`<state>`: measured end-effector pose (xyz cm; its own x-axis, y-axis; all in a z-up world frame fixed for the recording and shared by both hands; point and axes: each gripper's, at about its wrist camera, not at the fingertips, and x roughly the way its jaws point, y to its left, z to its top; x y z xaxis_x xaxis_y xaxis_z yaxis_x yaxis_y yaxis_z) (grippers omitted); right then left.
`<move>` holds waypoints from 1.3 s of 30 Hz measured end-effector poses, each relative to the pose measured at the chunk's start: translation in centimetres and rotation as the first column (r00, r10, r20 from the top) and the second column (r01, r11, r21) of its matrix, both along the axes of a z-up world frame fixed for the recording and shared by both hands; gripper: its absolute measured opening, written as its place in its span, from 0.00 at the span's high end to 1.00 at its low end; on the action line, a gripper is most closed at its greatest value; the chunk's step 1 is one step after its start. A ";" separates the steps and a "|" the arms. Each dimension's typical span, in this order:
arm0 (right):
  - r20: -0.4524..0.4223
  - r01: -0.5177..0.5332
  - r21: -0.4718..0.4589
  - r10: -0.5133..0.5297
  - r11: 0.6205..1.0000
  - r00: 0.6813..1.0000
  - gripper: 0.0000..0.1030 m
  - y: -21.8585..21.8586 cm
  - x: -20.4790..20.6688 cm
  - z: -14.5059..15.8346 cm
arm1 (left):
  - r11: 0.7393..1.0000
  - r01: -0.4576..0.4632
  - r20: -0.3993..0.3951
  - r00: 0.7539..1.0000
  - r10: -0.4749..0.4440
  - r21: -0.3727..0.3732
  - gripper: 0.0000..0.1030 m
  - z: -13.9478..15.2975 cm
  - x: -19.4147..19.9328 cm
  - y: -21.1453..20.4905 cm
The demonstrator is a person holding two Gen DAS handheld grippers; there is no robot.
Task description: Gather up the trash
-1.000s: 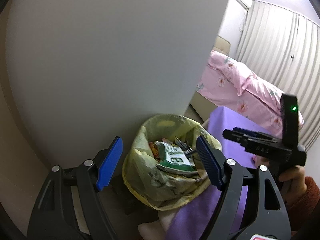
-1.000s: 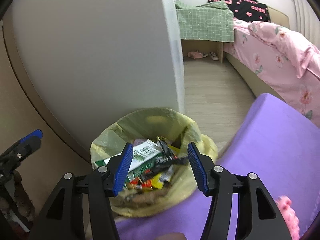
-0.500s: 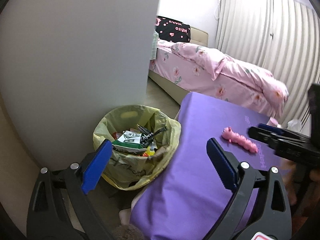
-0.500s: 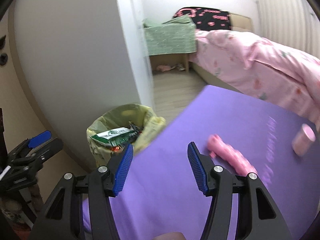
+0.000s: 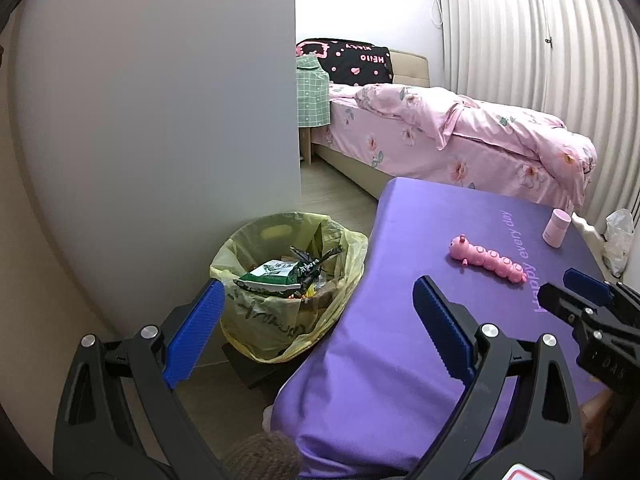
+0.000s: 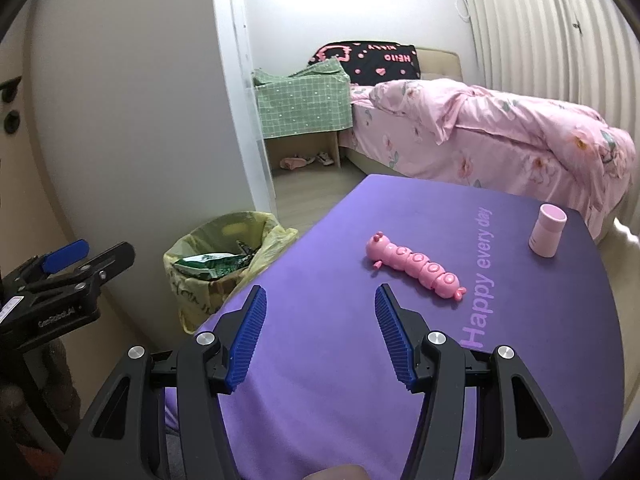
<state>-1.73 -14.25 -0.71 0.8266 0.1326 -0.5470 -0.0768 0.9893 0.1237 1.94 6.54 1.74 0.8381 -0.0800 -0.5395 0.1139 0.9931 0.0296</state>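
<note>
Pink caterpillar toy [image 6: 416, 270], lengthwise on purple table [image 6: 540, 340], ahead-right of empty, wide-spread right gripper [image 6: 320, 334], the nearer one.

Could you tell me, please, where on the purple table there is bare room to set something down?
The purple table is bare between the right hand-held gripper and the pink caterpillar toy, and along its far edge by the bed. The pink cup takes the far right corner.

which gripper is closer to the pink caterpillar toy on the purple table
Right. The right gripper, open and empty, hangs over the purple table just short of the caterpillar toy. The left gripper, also open, sits off the table's corner, nearer the trash bin.
</note>
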 end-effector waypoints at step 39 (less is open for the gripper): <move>-0.009 -0.015 0.023 0.016 1.000 1.000 0.48 0.4 -0.1 -0.4 | 1.000 -0.001 -0.058 0.998 0.002 0.023 0.12 -1.3 0.2 0.0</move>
